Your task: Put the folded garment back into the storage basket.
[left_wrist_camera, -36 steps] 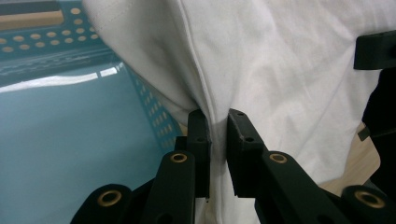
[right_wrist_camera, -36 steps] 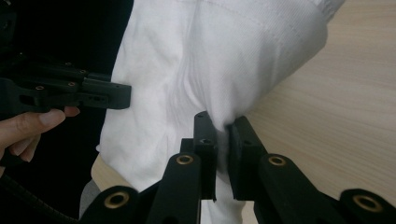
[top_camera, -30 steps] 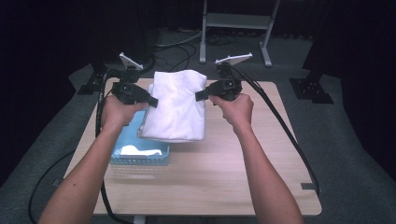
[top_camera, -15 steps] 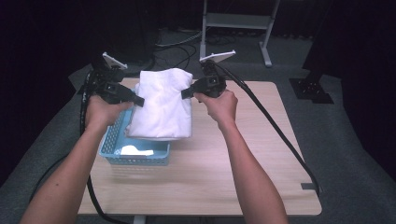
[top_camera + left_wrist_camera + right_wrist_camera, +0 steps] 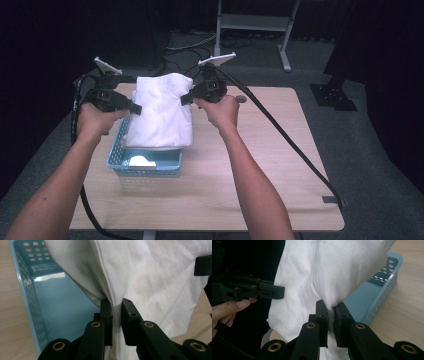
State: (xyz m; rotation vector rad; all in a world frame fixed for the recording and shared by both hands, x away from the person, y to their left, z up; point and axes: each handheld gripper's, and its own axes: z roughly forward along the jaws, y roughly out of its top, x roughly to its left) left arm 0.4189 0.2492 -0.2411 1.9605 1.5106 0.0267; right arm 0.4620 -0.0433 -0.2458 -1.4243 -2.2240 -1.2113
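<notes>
A folded white cloth [image 5: 160, 110] hangs between my two grippers above a light blue perforated basket [image 5: 116, 161] at the table's left. My left gripper [image 5: 135, 108] is shut on the cloth's left edge, and its jaws pinch a fold of the white cloth [image 5: 150, 282] with the basket [image 5: 27, 285] below. On the cloth's right edge my right gripper [image 5: 184, 98] is shut too, its jaws clamped on a bunch of the white cloth [image 5: 332, 272] beside the basket [image 5: 387, 277]. The cloth's lower end rests across the basket's top. Something white [image 5: 141, 161] lies inside the basket.
The wooden table [image 5: 270, 165] stretches to the right and front of the basket. Black cables [image 5: 285, 135] trail from the grippers across the table and off its left side. A metal stand [image 5: 255, 22] rises behind the table on the dark floor.
Both hands have carried the cloth to the left, from beside the basket to above it. The basket's front, with the white thing inside, now shows.
</notes>
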